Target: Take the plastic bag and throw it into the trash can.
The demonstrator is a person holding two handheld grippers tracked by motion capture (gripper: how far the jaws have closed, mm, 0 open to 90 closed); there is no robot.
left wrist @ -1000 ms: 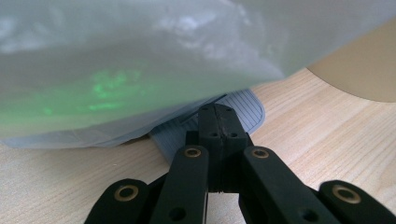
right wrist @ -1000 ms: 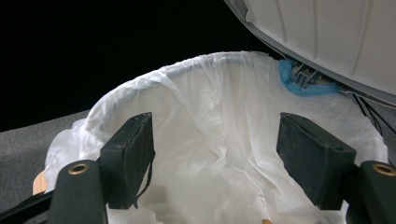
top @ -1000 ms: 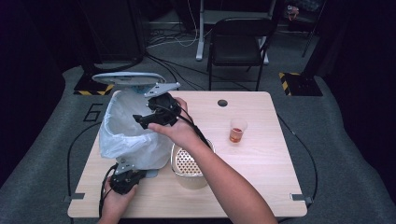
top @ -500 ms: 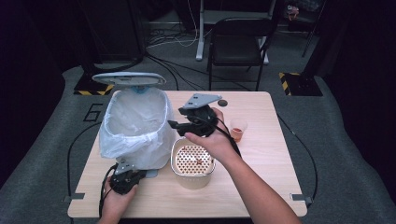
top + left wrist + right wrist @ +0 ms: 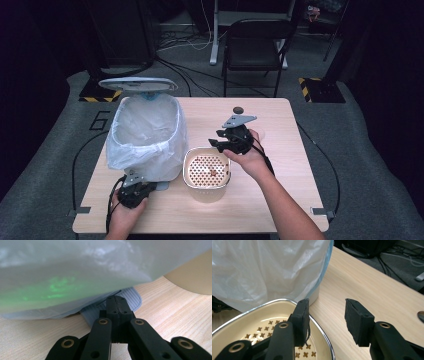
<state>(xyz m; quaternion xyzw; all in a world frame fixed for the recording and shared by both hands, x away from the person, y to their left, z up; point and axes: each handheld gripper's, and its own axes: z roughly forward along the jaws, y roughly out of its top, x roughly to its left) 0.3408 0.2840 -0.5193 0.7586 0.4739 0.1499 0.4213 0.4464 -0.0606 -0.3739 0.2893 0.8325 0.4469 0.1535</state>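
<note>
Item: cream strainer bowl [image 5: 207, 172] with a metal rim and cross-shaped holes, set near the table's [image 5: 280, 200] front edge, just beside a lined waste bin [image 5: 145, 137]. A small brown scrap, possibly food, lay in it.

Right gripper [image 5: 224, 143]: over the bowl's far rim, jaws partly apart and just closing, nothing between them.

Left gripper [image 5: 115, 302]: jaws together on the bin's grey ribbed pedal [image 5: 130, 298].

Writing: "6" [image 5: 100, 120] on the floor mat.

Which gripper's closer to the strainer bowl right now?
Right. The right gripper straddles the strainer bowl rim, jaws closing; the left gripper sits shut by the lined bin.
</note>
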